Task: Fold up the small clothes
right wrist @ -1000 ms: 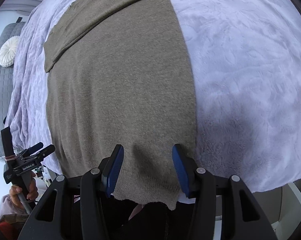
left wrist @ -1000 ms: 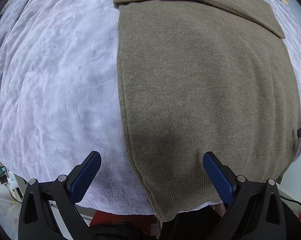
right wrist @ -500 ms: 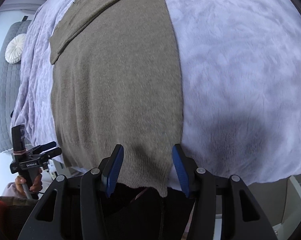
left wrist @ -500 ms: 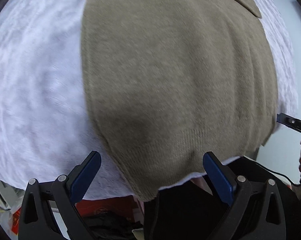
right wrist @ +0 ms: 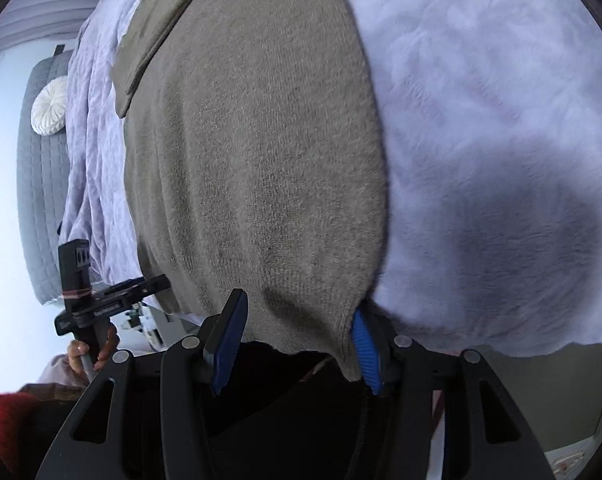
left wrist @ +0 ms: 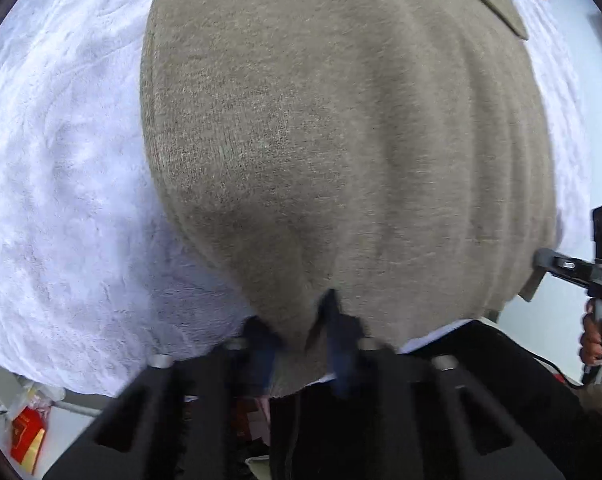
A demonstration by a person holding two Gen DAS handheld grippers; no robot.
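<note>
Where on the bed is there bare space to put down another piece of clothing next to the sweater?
Bare lavender blanket lies open along the olive sweater's long edge on the right tongs' side, and again on the left tongs' side. Crowded: the near hem, where both tongs work, and the far end with the folded sleeve.

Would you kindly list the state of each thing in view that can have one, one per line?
Olive sweater: spread flat on the bed, one sleeve folded across the top, hem hanging over the near edge.
Lavender blanket: spread over the bed under the sweater.
Left gripper: jaws just closed, pinching the hem at one bottom corner.
Right gripper: jaws closing, hem corner between them, not yet clamped.
White round cushion: lying on the grey quilt beyond.
</note>
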